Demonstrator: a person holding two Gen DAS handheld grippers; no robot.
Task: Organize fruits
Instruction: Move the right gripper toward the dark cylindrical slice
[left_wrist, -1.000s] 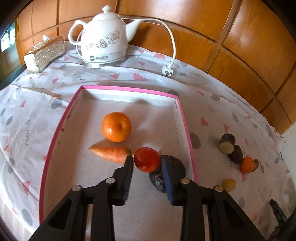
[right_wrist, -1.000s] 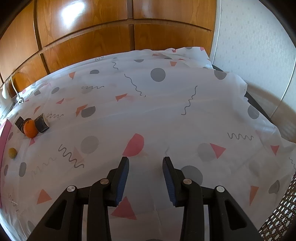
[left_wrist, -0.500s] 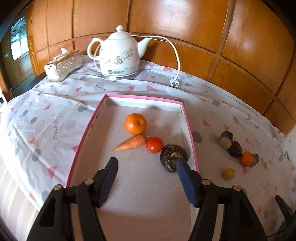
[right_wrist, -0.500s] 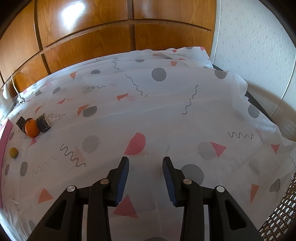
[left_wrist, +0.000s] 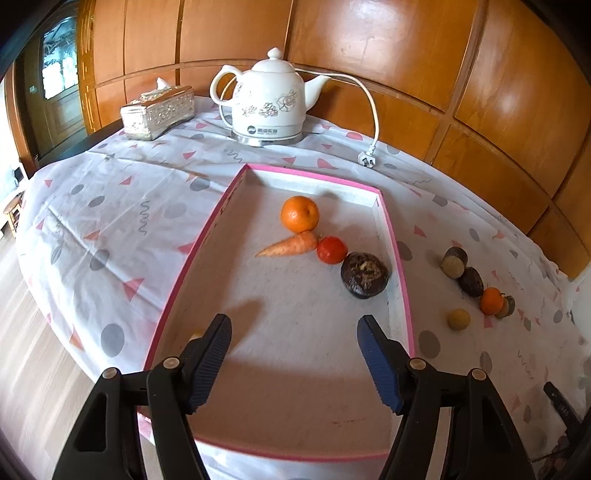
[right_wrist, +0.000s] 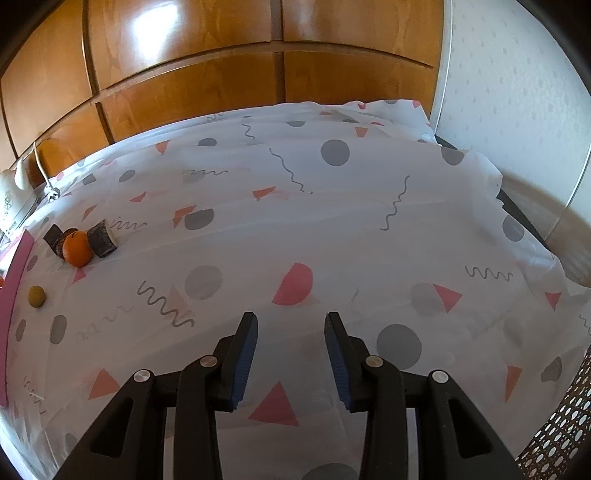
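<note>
Pink-rimmed tray (left_wrist: 400, 266) already has an orange (left_wrist: 299, 213), a carrot (left_wrist: 290, 246), a little red tomato-looking fruit (left_wrist: 331, 250) and a dark wrinkly one (left_wrist: 364, 274) sitting in it, all close together near the far right side. What's left is out on the tablecloth (right_wrist: 332, 221) to the right of the tray: a small orange fruit (right_wrist: 77, 249) wedged between dark cut chunks (right_wrist: 102, 238), plus a tiny yellow ball (right_wrist: 36, 296) on its own nearer the tray. Left gripper (left_wrist: 294, 341) hovers over the tray's near end, spread wide, holding nothing. Right gripper (right_wrist: 290, 339) is parted and empty too, well away from the fruit. I'd guess the small orange is light, smooth and likely to roll, so pinch it across the middle, gently.
</note>
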